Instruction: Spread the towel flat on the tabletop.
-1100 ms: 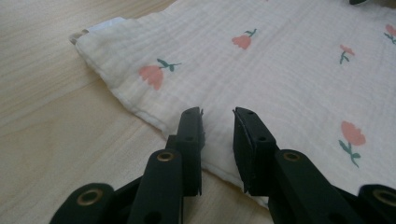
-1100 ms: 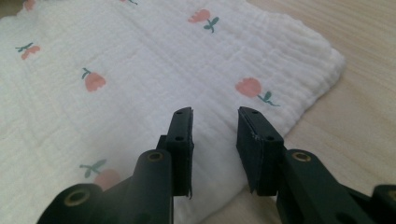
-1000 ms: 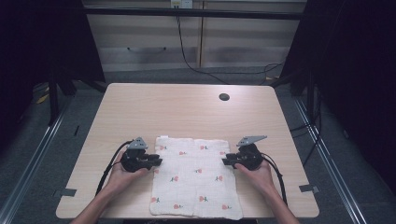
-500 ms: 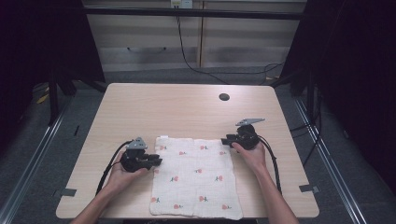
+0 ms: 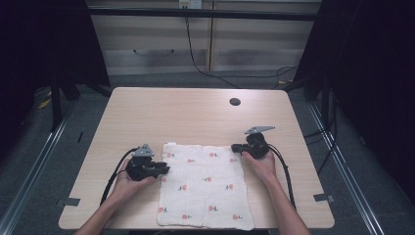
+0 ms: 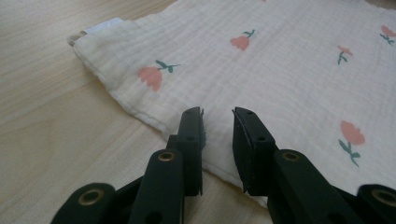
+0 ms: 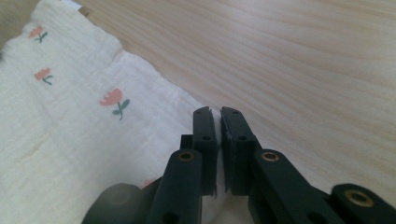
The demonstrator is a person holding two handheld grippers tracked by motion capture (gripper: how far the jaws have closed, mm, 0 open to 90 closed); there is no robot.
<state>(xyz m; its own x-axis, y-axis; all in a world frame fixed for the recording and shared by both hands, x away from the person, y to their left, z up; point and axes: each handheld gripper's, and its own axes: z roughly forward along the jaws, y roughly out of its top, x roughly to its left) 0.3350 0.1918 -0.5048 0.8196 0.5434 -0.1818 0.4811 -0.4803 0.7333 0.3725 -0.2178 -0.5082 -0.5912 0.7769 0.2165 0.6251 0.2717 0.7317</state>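
A cream cloth (image 5: 203, 181) printed with small pink flowers lies flat on the near half of the wooden table (image 5: 186, 117). My left gripper (image 5: 166, 170) rests at the cloth's left edge. In the left gripper view its jaws (image 6: 218, 116) stand a little apart over the hem of the cloth (image 6: 280, 70), not pressing it. My right gripper (image 5: 235, 147) is at the cloth's far right corner. Its jaws (image 7: 218, 114) have just been closing, and they now pinch a sliver of the cloth (image 7: 70, 140) at that corner.
A dark round hole (image 5: 235, 102) sits in the tabletop at the far right. The cloth's near edge reaches the table's front edge. Black cables trail from both grippers toward the person. Bare wood lies beyond the cloth.
The right hand has moved away from the person along the cloth's right edge to its far corner, and its jaws have shut there. The left hand has stayed put.
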